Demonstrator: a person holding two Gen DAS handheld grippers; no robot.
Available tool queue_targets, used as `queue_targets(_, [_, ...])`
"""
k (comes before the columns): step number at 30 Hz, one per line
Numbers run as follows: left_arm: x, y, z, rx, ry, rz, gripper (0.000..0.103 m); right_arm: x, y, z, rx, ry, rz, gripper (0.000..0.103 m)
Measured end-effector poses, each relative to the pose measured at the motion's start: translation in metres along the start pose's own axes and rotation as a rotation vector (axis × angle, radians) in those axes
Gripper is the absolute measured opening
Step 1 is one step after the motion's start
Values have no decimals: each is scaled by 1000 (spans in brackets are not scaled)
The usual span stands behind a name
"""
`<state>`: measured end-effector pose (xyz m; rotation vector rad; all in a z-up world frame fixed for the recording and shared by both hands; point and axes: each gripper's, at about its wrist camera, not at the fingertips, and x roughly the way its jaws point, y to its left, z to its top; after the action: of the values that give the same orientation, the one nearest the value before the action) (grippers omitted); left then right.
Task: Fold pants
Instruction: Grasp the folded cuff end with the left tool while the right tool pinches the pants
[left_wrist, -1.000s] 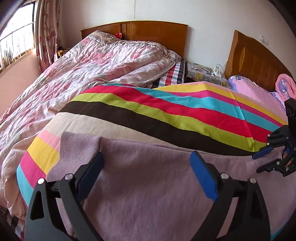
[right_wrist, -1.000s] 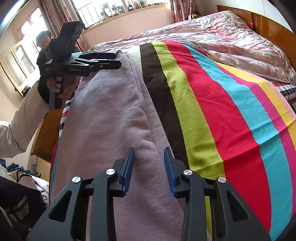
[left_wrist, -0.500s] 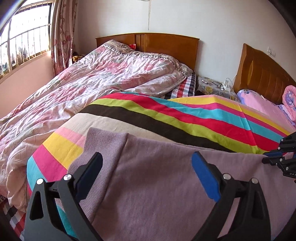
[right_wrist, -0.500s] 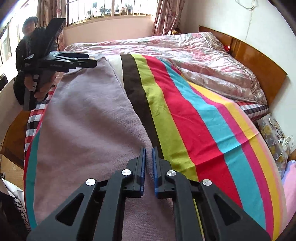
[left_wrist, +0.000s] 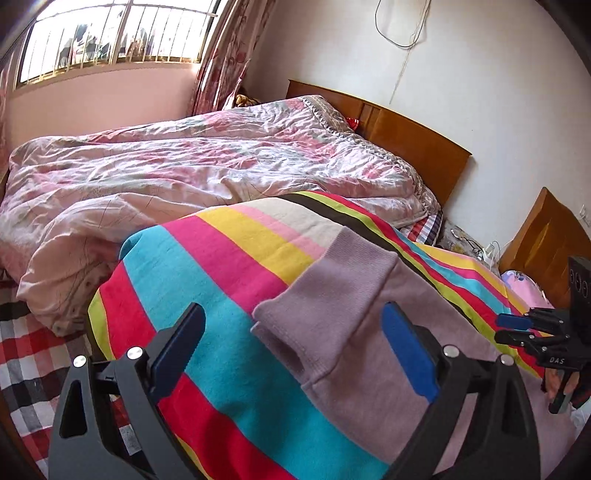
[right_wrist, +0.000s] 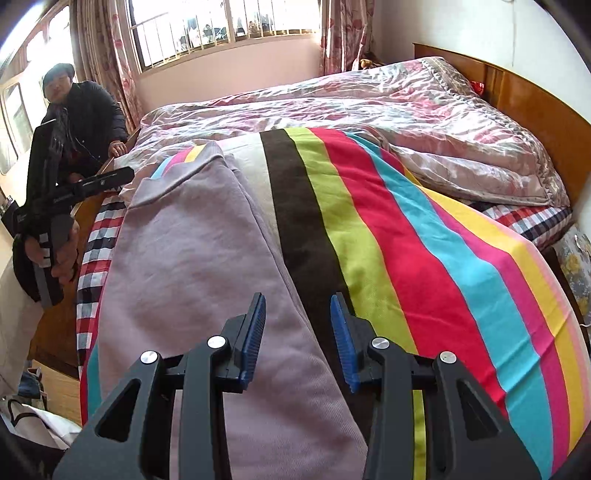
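The mauve knit pants (left_wrist: 354, 317) lie stretched flat along the near edge of a striped blanket (left_wrist: 229, 258). In the left wrist view my left gripper (left_wrist: 295, 343) is open and empty, hovering above the cuffed end of the pants. In the right wrist view my right gripper (right_wrist: 298, 332) is open and empty above the other end of the pants (right_wrist: 192, 258). The right gripper also shows at the right edge of the left wrist view (left_wrist: 517, 328). The left gripper shows at the left of the right wrist view (right_wrist: 122, 175).
A crumpled pink floral quilt (left_wrist: 184, 173) covers the far half of the bed, against a wooden headboard (left_wrist: 406, 140). A second headboard (left_wrist: 543, 240) stands at right. A person in a dark coat (right_wrist: 77, 114) stands at the bed's corner. Checked sheet (right_wrist: 92, 258) lines the near edge.
My right gripper, shut half a second ago, has opened and risen. My left gripper has swung left toward the cuffed end of the pants and stayed open.
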<state>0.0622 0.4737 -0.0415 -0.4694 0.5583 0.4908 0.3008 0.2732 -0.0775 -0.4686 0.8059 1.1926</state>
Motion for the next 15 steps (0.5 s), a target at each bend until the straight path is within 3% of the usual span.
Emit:
queue_targets(6, [1,31,-25,-139,68,-87,83,47,27,56,-2,-29,107,38])
queue_targets(9, [11,34,-22,-176,99,-142,79,64,33,77,0,-24,139,38])
queue_targets(11, [17,31,-18,-175,107,-167,66,74,39,87,-12,-15,139,38])
queue_targets(14, [27,23,-14,-148,118,-156,59,85,45,96,-1,-7,164,37])
queue_targets(15, [31,21,-14,-143,124,-146,48,87,47,97,-5,-10,163,33])
